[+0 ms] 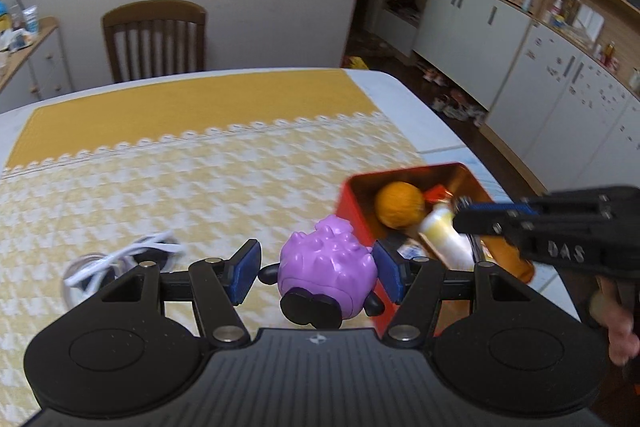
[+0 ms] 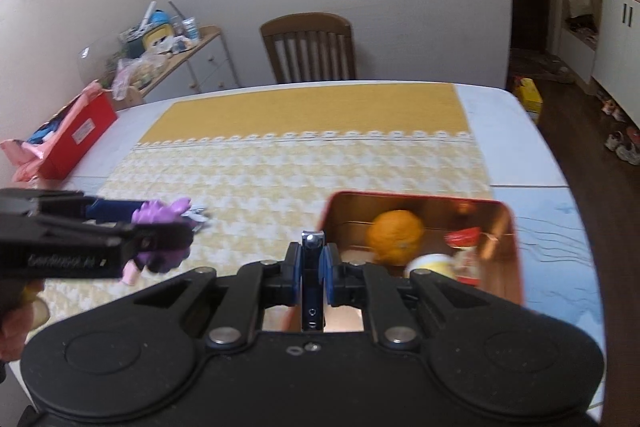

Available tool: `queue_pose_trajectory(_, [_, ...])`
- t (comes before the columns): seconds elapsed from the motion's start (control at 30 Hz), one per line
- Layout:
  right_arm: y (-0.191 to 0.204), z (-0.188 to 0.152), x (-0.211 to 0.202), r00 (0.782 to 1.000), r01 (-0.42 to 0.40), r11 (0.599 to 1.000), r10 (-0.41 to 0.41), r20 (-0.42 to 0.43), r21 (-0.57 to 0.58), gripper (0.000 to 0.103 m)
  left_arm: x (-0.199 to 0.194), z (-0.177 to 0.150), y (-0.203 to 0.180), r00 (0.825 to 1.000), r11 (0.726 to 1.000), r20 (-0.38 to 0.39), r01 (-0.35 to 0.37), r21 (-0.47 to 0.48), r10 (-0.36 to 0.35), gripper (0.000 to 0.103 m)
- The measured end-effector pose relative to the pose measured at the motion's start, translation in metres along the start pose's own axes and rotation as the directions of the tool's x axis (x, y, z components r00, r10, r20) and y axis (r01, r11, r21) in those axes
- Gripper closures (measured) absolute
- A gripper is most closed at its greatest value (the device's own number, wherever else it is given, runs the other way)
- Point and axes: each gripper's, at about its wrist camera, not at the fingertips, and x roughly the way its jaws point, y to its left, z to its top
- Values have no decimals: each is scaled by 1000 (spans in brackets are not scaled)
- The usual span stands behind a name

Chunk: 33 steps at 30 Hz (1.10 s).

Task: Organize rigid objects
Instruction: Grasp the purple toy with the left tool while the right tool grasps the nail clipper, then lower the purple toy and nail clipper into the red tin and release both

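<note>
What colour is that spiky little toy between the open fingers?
Purple, with black feet. The spiky toy shows best in the left wrist view, between the left gripper fingers.

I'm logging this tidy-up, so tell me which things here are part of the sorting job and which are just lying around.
In the job:
- red tin, holding an orange ball and a yellow bottle
- purple toy between the open left claw
- nail clipper in the right claw
- white sunglasses

Lying about:
- chair
- red box
- cluttered side shelf

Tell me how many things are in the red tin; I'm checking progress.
3 clearly visible: an orange ball at the back left, a yellow bottle in front, and a red-and-white packet to the right. More may be hidden underneath.
</note>
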Motion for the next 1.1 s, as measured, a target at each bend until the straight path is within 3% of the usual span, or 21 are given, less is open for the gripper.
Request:
queue_pose_trajectory(0.27, [-49, 3, -2, 999, 52, 998, -51, -16, 46, 92, 30, -1, -56, 996, 994, -65, 62, 95, -56, 42])
queue_pose_trajectory(0.57, [-88, 1, 14, 994, 96, 994, -93, -53, 53, 92, 77, -3, -98, 988, 983, -150, 69, 169, -43, 42])
queue_pose_trajectory(1.1, [-103, 12, 77, 980, 112, 990, -124, -153, -85, 92, 127, -15, -112, 963, 982, -267, 23, 187, 28, 42])
